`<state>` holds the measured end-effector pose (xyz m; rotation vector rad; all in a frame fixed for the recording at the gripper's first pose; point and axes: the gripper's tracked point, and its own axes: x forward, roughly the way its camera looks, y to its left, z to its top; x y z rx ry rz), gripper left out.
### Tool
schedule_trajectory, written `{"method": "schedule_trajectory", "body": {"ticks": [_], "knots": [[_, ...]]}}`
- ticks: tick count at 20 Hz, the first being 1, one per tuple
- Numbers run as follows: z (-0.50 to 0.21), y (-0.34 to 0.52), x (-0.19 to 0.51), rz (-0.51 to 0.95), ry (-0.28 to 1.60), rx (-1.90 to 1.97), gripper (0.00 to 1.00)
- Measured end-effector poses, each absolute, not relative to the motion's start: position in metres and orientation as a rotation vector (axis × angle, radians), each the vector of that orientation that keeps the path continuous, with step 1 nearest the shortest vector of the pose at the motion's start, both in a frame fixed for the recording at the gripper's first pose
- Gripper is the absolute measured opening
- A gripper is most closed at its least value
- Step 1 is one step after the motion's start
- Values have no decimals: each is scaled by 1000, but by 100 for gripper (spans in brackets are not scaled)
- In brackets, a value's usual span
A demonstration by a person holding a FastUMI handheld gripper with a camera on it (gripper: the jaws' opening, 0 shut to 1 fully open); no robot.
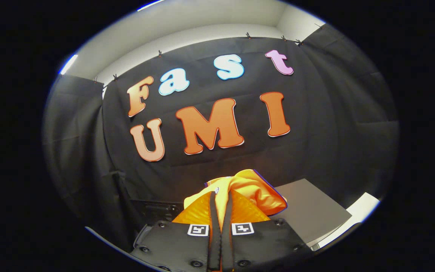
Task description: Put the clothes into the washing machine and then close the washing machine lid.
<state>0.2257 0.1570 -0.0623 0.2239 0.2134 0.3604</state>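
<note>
One gripper shows at the bottom of the gripper view, its two fingers drawn almost together with only a thin gap left. The jaws are clenched on a single piece of clothing, a bright orange-and-yellow fabric garment, a fold of which is pinched in that gap. The rest of the garment bunches up in soft folds just ahead of and above the fingertips, spreading more to the right side than to the left. Two small square black-and-white marker tags sit on the gripper body, one behind each finger.

Beyond the garment to the right lies one flat grey panel, seen at a slant; whether it is the washing machine's lid cannot be told. A white surface edges it on the far right. To the left of the fingers, one dark boxy object sits low against the black cloth wall, too dim to identify. The bunched garment hides whatever lies directly ahead of the fingers. Above the cloth runs a pale wall.
</note>
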Motion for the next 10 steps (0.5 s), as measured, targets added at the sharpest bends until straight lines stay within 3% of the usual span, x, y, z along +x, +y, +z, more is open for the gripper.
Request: {"method": "schedule_trajectory", "body": {"ticks": [10], "knots": [[3, 226, 163, 408, 115, 168, 9]]}}
